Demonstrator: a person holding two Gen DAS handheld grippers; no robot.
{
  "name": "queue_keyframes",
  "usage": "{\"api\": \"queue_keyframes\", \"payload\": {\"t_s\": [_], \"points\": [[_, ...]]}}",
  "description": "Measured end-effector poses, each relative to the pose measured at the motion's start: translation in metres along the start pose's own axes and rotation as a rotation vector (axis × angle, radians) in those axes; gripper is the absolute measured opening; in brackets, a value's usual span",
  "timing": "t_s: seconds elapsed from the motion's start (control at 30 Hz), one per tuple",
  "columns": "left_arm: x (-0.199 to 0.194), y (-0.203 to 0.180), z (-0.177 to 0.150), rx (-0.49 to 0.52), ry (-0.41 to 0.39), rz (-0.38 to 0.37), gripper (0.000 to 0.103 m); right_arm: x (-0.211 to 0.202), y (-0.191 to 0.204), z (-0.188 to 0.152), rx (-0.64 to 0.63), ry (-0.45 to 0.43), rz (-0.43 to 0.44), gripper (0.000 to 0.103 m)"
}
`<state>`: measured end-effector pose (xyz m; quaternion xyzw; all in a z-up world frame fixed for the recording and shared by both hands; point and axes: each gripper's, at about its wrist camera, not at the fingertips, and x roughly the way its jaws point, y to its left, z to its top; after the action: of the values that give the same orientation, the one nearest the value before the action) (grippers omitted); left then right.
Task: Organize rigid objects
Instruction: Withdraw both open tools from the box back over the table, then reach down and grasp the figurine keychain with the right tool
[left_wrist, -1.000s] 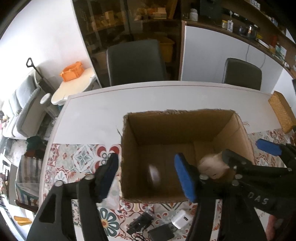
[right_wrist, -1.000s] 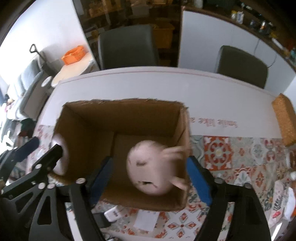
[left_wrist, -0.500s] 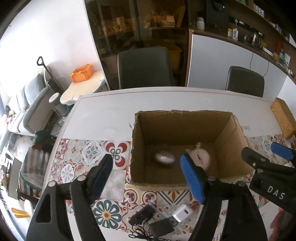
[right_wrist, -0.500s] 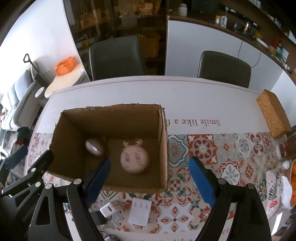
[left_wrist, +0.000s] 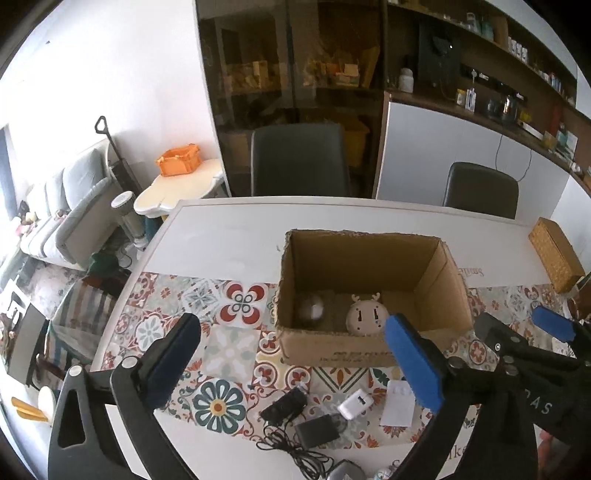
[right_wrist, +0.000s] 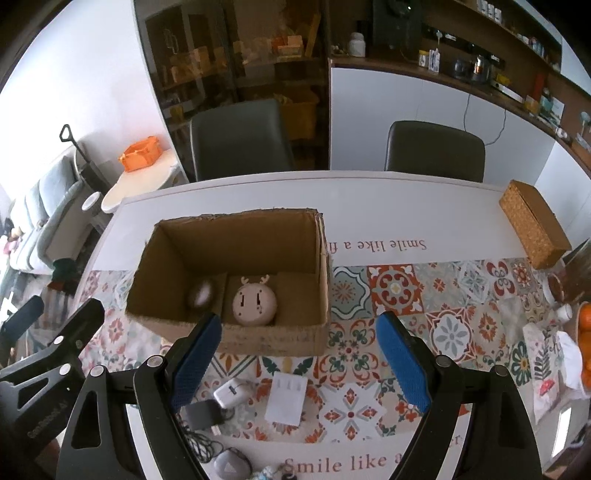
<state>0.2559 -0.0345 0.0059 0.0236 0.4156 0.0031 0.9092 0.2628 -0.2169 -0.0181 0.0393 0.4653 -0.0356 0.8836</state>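
- We have both tools raised above the near edge of the table: our left gripper stands wide apart with nothing between its blue pads, and our right gripper is likewise spread and empty.
- Inside the cardboard box, two things already lie on the floor: a round pale clock with little antlers near the middle, and a small grey-and-white rounded piece to its left, too blurred for us to name.
- By our judgement the sorting is only partly done, since several items sit on the table just near of the box.
- Left to gather: a white charger cube, a flat white rectangular adapter with slots to its right, a black power brick with a tangled black cord, another black piece to its left, and a grey rounded item at the nearest edge.
- The box is plain brown corrugated board with open, ragged top edges; it looks light and could slide if nudged.
- The chargers seem hard, smooth plastic with flat sides, easy for pads to pinch; the cord is limp and may trail.
- A patterned tile-print cloth covers the near half of the table; a woven basket box stands far right, well apart.
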Motion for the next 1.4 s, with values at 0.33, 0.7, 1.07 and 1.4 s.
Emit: {"api": "queue_keyframes", "payload": {"t_s": [0.33,0.7,1.07,1.4], "points": [[-0.022,0.007,-0.040,-0.032,0.014,0.029,0.103,-0.020,-0.005,-0.037,0.012,0.009,0.039,0.086],[-0.025,0.000,-0.082,-0.019,0.079,0.034,0.103,-0.018,-0.016,-0.083,0.008,0.076,0.055,0.086],[-0.007,0.008,-0.127,-0.005,0.183,0.032,0.103,-0.012,-0.013,-0.119,0.003,0.101,0.055,0.086],[0.008,0.020,-0.164,-0.004,0.258,0.050,0.103,0.020,-0.002,-0.155,-0.013,0.233,0.065,0.086]]}}
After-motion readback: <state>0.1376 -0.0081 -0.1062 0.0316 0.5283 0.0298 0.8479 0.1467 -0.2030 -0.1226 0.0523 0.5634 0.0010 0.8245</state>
